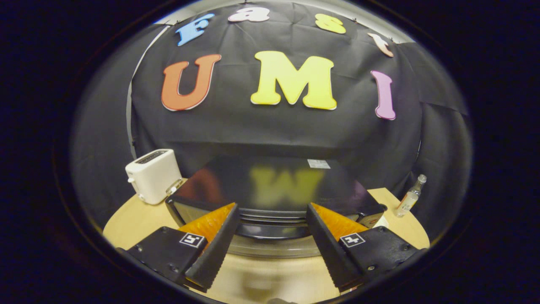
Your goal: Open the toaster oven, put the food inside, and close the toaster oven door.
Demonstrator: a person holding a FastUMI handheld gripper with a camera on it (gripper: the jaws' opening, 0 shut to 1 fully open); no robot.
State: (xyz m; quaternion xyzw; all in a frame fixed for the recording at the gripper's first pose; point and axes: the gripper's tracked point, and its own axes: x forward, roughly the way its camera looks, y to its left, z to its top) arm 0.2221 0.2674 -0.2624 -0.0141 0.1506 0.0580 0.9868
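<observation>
Glossy black top of the toaster oven [274, 181] lies directly ahead of the claw [270, 236], whose two fingers stand spread wide and grasp nothing. The oven's front edge and its curved handle bar [274, 219] run crosswise between the fingertips, long axis at right angles to the fingers; the door appears closed, so opening it is judged the step in hand. No food can be made out. On the pale wooden desk [130, 219], a white toaster [152, 175] stands beside the oven on one side and a small clear bottle [410, 197] on the other, neither obstructing.
</observation>
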